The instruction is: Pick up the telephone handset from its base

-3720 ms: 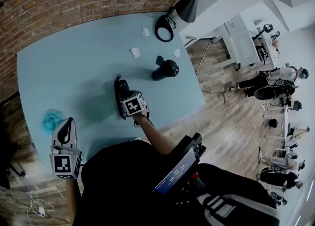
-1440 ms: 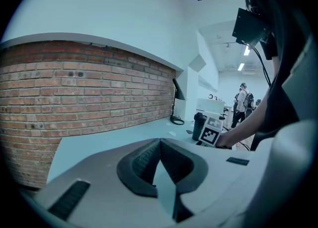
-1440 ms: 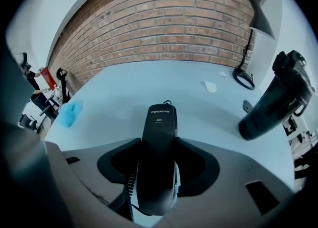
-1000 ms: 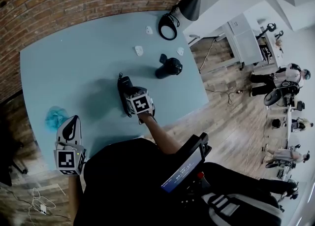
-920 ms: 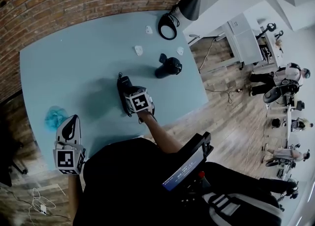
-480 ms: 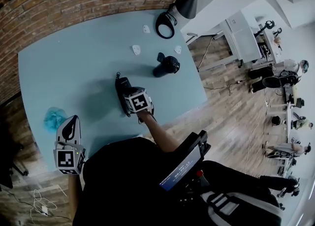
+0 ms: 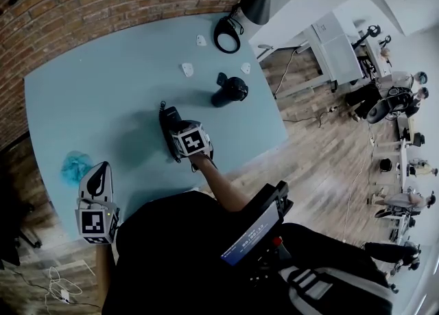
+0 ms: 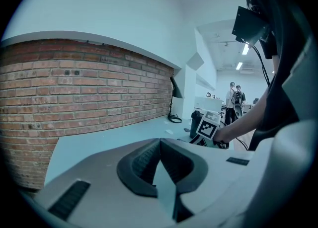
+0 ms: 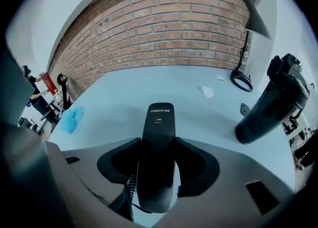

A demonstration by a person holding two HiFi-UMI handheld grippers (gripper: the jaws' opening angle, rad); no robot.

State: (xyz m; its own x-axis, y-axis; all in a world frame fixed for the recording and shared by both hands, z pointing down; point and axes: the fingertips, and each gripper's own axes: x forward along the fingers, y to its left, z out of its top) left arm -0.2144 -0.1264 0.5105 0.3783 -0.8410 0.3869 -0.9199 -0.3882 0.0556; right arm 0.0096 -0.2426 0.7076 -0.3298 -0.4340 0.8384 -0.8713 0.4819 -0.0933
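Note:
The black telephone handset (image 9: 160, 122) lies lengthwise between the jaws of my right gripper (image 9: 158, 157), and both pads press on its sides. Its coiled cord hangs below it. In the head view the right gripper (image 7: 171, 128) points down at the black phone (image 7: 167, 119) in the middle of the teal table (image 7: 103, 87), and its marker cube covers most of the phone. The base cannot be told apart from the handset. My left gripper (image 7: 96, 169) hovers at the table's near left edge, away from the phone. The left gripper (image 8: 159, 145) holds nothing and its tips are together.
A black tumbler (image 7: 230, 92) lies on its side right of the phone, close to the right gripper (image 9: 271, 103). A blue cloth (image 7: 72, 167) sits near the left gripper. Small white pieces (image 7: 186, 70) and a lamp base (image 7: 226, 34) are farther back, before the brick wall.

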